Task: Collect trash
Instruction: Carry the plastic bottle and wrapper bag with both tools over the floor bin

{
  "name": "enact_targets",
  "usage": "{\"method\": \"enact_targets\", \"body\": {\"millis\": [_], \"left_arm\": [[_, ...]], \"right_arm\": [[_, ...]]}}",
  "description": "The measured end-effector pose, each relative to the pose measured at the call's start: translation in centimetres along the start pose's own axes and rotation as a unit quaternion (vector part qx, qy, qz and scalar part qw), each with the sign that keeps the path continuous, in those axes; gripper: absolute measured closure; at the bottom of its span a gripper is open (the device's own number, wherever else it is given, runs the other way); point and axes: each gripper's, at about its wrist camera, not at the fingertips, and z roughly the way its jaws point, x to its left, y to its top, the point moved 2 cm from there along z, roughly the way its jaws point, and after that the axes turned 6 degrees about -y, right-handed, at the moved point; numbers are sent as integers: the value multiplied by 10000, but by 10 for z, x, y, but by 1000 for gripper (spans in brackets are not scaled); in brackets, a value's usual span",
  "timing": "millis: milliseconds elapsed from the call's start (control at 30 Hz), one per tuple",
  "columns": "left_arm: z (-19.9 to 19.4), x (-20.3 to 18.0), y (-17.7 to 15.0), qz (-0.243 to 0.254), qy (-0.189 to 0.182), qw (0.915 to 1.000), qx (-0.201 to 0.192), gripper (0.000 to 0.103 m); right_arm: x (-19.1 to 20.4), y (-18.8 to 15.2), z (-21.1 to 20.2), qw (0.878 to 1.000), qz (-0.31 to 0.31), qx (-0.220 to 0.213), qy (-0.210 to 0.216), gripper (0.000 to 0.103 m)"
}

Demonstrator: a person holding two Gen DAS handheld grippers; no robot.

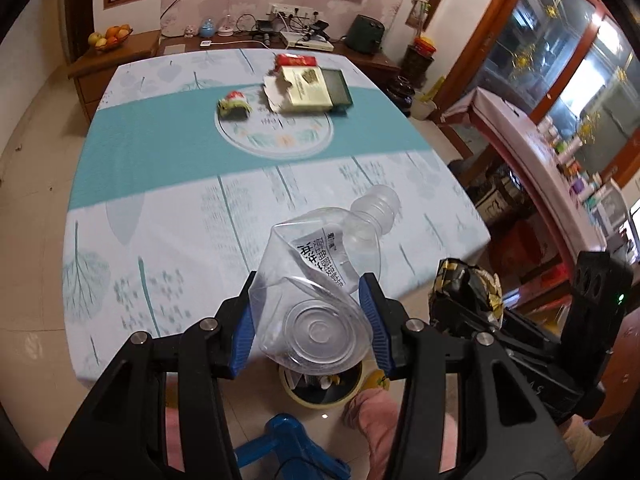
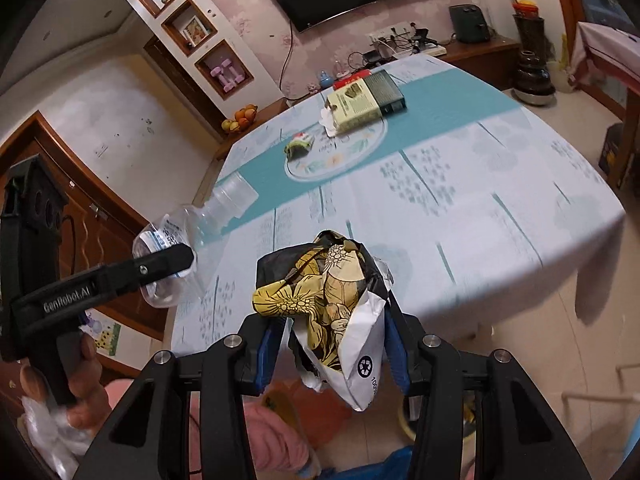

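My left gripper (image 1: pixel 310 286) is shut on a crushed clear plastic bottle (image 1: pixel 320 276) and grips it near its base, with the neck pointing away over the near edge of the table (image 1: pixel 160 184). Below the bottle, a yellow-rimmed trash bin (image 1: pixel 320 400) stands on the floor. My right gripper (image 2: pixel 334 320) is shut on a crumpled black and gold flowered wrapper (image 2: pixel 316 296) with a white inside. The wrapper (image 1: pixel 464 292) also shows at the right of the left wrist view. In the right wrist view the bottle (image 2: pixel 212 208) is at the left, clamped by a black finger (image 2: pixel 160 262).
On the table lie a small green and red crumpled wrapper (image 1: pixel 234 105), torn white paper (image 1: pixel 276 94), a cream and green box (image 1: pixel 316 88) and a red packet (image 1: pixel 296 60). A blue stool (image 1: pixel 288 440) and a pink-clad leg (image 1: pixel 372 412) are by the bin.
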Motion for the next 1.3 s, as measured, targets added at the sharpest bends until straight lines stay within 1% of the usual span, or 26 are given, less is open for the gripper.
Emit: {"method": "enact_targets", "body": {"millis": [200, 333, 433, 600, 700, 833, 933, 1000, 1133, 1200, 1300], "left_arm": [[9, -25, -50, 339, 65, 9993, 118, 58], [32, -44, -84, 626, 33, 9972, 416, 58], [55, -58, -106, 957, 73, 9934, 635, 58], [100, -76, -139, 1395, 165, 9835, 1137, 58], [129, -84, -158, 1630, 214, 9757, 1451, 58], [160, -91, -173, 1945, 341, 9658, 1681, 58], [188, -94, -186, 2158, 522, 9579, 1819, 58], [207, -92, -194, 2206, 601, 9538, 1950, 58], [242, -84, -210, 2257, 716, 9452, 2248, 58], [262, -81, -218, 2280, 762, 9408, 2390, 58], [287, -76, -225, 2241, 770, 9367, 2577, 58]], "right_arm": [[-20, -51, -18, 9997, 118, -23, -215, 58], [-45, -89, -14, 9987, 324, 159, -371, 58], [-67, -118, -5, 9969, 532, 346, -475, 58], [-103, -165, 13, 9924, 746, 637, -737, 58], [-124, -185, 26, 9888, 937, 788, -851, 57], [-153, -209, 48, 9822, 1239, 948, -1046, 57], [-176, -226, 68, 9763, 1495, 1081, -1132, 57], [-190, -237, 80, 9718, 1657, 1145, -1224, 56], [-218, -258, 113, 9597, 2077, 1430, -1241, 56], [-228, -264, 126, 9558, 2173, 1529, -1260, 56], [-238, -275, 143, 9525, 2237, 1651, -1244, 56]]}}
